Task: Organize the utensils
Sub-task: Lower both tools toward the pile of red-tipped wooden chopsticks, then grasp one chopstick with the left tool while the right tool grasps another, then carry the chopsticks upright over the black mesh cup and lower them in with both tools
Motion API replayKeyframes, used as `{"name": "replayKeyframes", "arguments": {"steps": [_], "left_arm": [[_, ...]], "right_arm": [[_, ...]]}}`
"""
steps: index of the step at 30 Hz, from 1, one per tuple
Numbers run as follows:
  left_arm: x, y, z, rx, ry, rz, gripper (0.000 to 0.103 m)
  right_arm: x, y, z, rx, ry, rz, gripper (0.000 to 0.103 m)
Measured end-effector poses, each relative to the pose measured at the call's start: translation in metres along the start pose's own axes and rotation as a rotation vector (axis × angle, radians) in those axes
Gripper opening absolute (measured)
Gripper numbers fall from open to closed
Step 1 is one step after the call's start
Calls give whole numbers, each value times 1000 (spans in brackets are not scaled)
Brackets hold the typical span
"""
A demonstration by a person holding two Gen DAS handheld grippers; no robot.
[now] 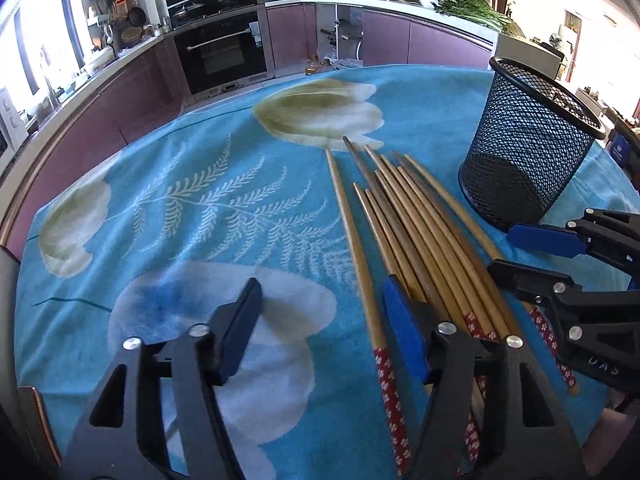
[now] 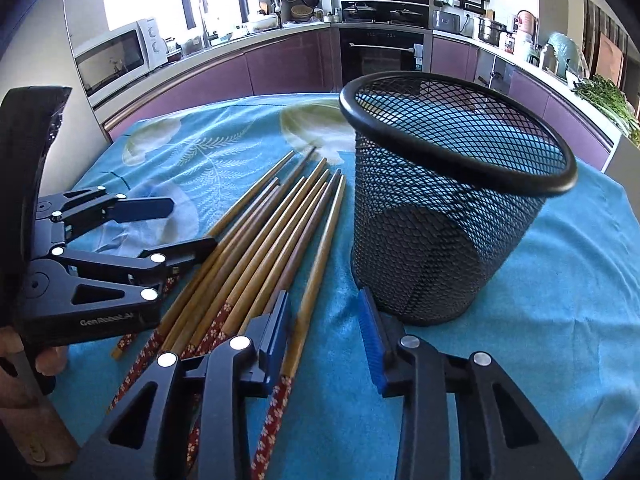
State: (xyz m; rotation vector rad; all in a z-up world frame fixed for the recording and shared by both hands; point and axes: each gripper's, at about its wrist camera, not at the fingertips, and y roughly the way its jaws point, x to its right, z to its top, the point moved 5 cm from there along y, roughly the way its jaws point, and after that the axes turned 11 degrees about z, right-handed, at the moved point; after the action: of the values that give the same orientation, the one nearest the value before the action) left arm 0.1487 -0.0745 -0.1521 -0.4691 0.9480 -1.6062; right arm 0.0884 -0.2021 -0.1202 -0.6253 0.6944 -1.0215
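Several wooden chopsticks [image 1: 416, 224] with red flowered ends lie side by side on the blue flowered cloth [image 1: 192, 208]; they also show in the right wrist view [image 2: 264, 240]. An empty black mesh cup [image 1: 528, 148] stands upright to their right [image 2: 444, 200]. My left gripper [image 1: 320, 316] is open and low over the cloth, its right finger over the red ends; one chopstick lies between its fingers. My right gripper [image 2: 326, 332] is open and empty, its left finger over the rightmost chopsticks, its right finger near the cup's base. Each gripper shows in the other's view [image 1: 532, 252] [image 2: 188, 224].
The round table [image 1: 12, 220] has a copper rim at the left edge. Purple kitchen cabinets, an oven [image 1: 220, 52] and a microwave [image 2: 116, 56] stand beyond the table. The cloth left of the chopsticks is bare.
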Motion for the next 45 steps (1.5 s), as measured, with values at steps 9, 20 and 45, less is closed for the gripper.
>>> {"name": "replayKeyframes", "arguments": {"steps": [9,20,45], "left_arm": [[8,2,10,-13,-38,-72,17],[-2,-27,4,19,-109,-145,8],[-20,-198,86,384,-151,-377,7]], "right_arm": [[4,0,1,15,68,76,7],[0,-30,1,77,60,153,6],[3,-155,70,437,-54,247,6]]}}
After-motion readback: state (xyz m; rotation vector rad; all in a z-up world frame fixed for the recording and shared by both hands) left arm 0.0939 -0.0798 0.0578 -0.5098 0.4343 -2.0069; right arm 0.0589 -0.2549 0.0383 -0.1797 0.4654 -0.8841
